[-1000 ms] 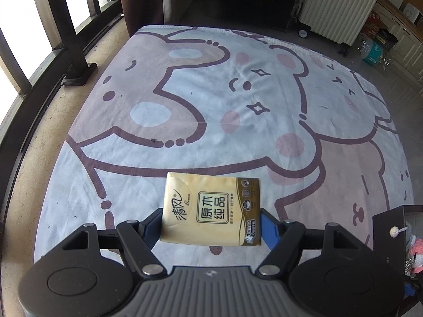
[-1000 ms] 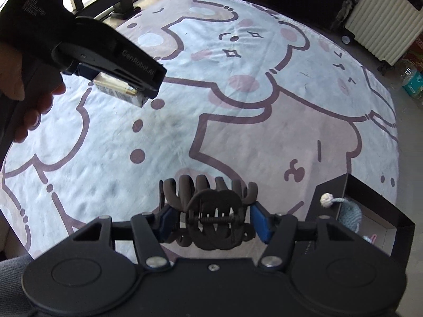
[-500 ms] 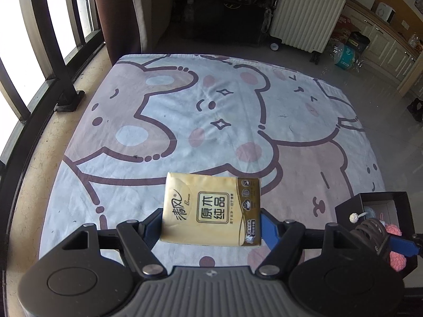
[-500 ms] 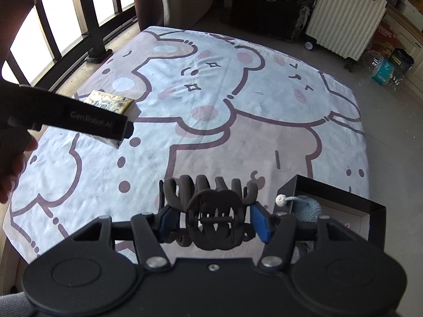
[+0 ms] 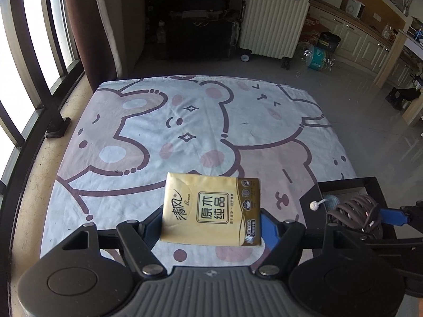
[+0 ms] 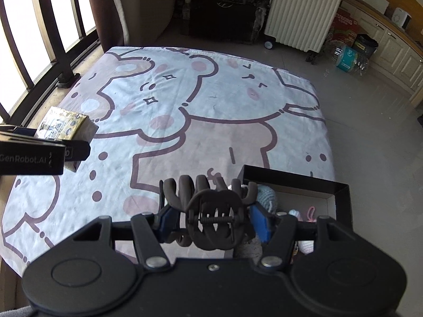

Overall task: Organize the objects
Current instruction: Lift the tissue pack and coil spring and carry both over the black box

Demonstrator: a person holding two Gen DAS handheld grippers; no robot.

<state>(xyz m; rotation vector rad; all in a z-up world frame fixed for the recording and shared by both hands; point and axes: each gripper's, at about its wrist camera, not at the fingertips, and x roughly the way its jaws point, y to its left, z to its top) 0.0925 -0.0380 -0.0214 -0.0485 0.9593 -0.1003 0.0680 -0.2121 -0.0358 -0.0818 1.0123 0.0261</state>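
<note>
Left gripper (image 5: 211,219) clamps tissue pack (image 5: 211,211) (right gripper (image 6: 208,219) clamps hair claw (image 6: 208,211))

place: home living room | signs: cartoon bear blanket (image 5: 201,132) on floor; suitcase (image 5: 273,21); kitchen cabinets (image 5: 370,45); curtain (image 5: 90,26) by window

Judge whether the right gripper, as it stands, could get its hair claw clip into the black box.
Probably yes. The right gripper, shut on the hair claw clip, hangs beside the open-topped black box, and nothing covers the box.
</note>
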